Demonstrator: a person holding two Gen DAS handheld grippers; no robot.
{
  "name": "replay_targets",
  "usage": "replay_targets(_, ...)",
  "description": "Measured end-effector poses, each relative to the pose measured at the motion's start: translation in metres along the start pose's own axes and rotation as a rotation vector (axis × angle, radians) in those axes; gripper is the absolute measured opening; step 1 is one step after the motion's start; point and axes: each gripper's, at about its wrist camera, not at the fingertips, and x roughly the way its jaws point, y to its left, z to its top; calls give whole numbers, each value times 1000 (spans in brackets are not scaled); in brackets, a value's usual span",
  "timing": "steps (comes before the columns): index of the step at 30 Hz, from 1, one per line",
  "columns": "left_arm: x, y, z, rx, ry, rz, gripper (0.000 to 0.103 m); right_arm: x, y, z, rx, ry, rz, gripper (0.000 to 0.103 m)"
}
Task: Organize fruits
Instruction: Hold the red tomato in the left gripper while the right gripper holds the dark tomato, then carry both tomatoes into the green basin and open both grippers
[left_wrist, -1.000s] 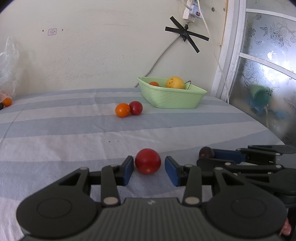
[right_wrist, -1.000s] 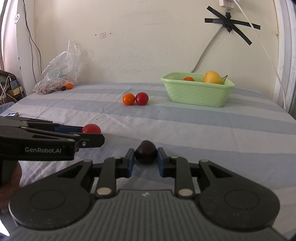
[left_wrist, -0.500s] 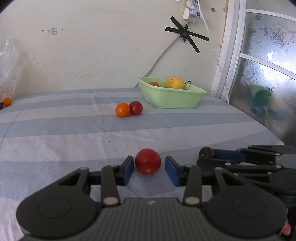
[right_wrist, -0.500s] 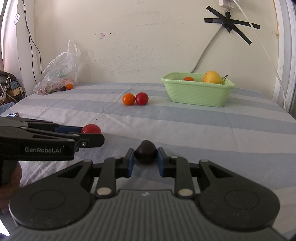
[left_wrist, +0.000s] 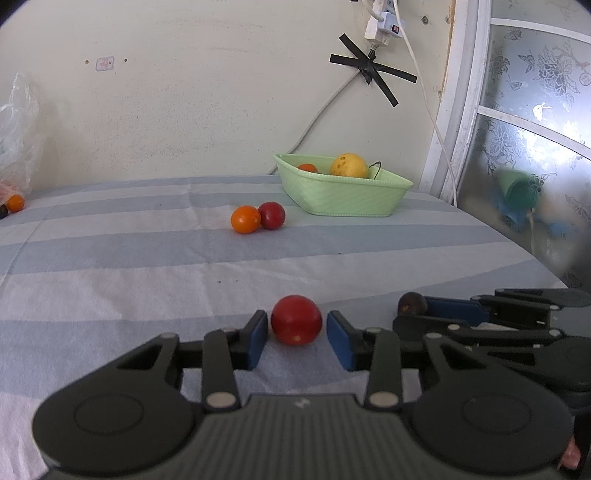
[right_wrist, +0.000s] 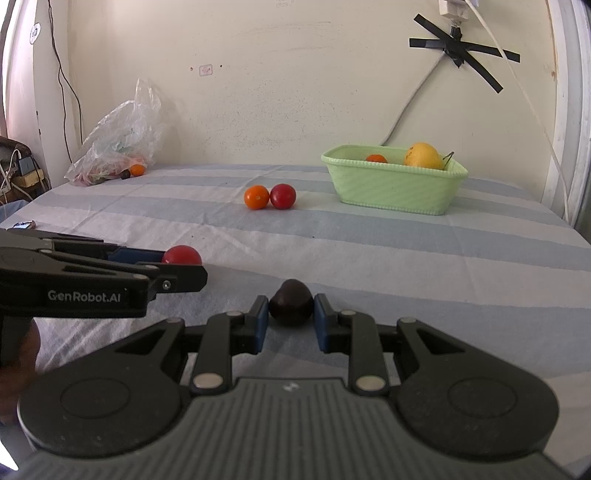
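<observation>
- Red fruit (left_wrist: 296, 319) resting on the striped cloth (left_wrist: 110, 258), near edge, between the blue pads of the left gripper (left_wrist: 297, 334).
- Jaws just closing in on it, not yet pressing: narrow gaps showing on both sides, wider on the right.
- Dark fruit (right_wrist: 290, 302) just to the right, also on the cloth, pinched between the pads of the right gripper (right_wrist: 290, 319), both pads touching its sides.
- Both grippers side by side, angled down toward the cloth.
- Farther back, mid-cloth, an orange fruit (left_wrist: 245, 219) and a second red fruit (left_wrist: 272, 215) touching each other.
- Beyond them to the right, a green basket (left_wrist: 343, 195) near the wall, holding a yellow fruit (left_wrist: 349, 166) and a small orange one (left_wrist: 307, 167).
- Far left corner by the wall, a clear plastic bag (right_wrist: 122, 147) with more fruit at its mouth.
</observation>
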Motion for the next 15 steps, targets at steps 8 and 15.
replay_targets(8,-1,3,0,-10,-5,-2,30,-1,3,-2,-12,-6,-10,28)
replay_targets(15,3,4,17,-40,25,-75,30,-2,-4,0,22,-17,18,28)
